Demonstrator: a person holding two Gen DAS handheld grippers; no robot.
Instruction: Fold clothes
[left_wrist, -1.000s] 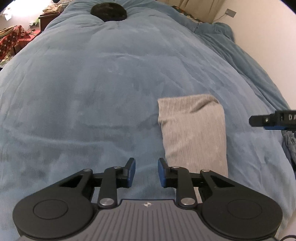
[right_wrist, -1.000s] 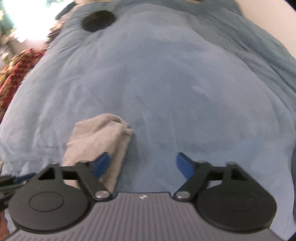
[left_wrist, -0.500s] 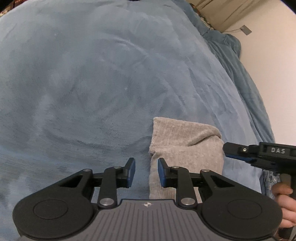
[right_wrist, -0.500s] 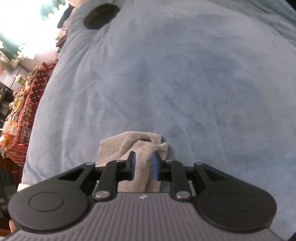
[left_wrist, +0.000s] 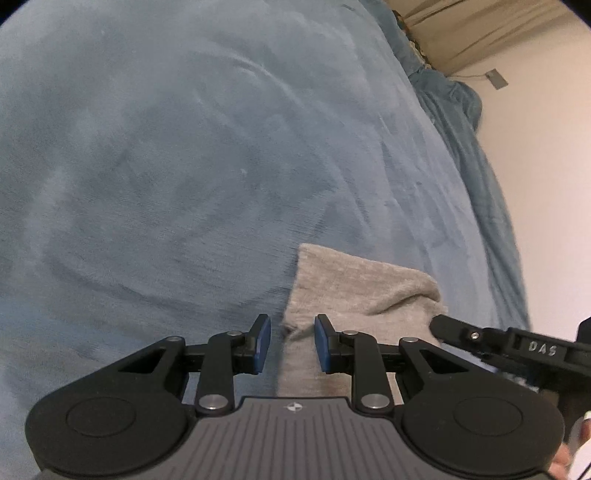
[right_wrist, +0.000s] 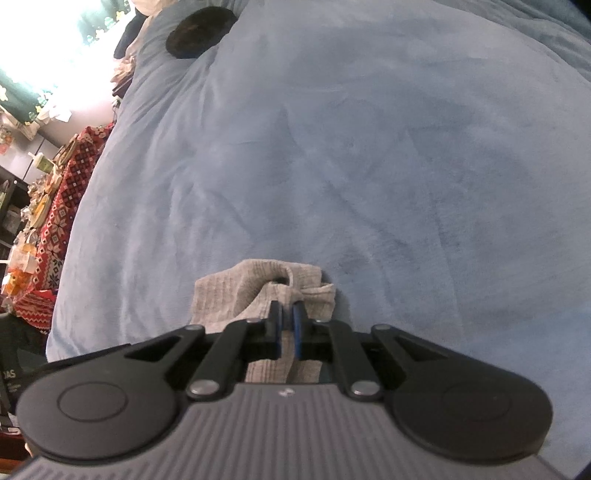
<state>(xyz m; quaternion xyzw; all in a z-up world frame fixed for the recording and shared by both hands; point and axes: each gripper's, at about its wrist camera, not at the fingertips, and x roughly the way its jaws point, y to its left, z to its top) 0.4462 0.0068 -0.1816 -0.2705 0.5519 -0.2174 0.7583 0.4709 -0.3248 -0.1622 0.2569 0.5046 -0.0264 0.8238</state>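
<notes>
Folded grey garment (left_wrist: 364, 284) on blue bed (left_wrist: 184, 166), near end hidden behind grippers, right gripper (right_wrist: 287, 314) clenched on its bunched edge, left gripper (left_wrist: 291, 341) released astride its left edge.

A grey ribbed garment (left_wrist: 362, 284) is seen on a plain blue blanket (left_wrist: 184, 166); black grippers carry blue pads (left_wrist: 263, 341); a red cloth (right_wrist: 61, 218) is patterned in white
</notes>
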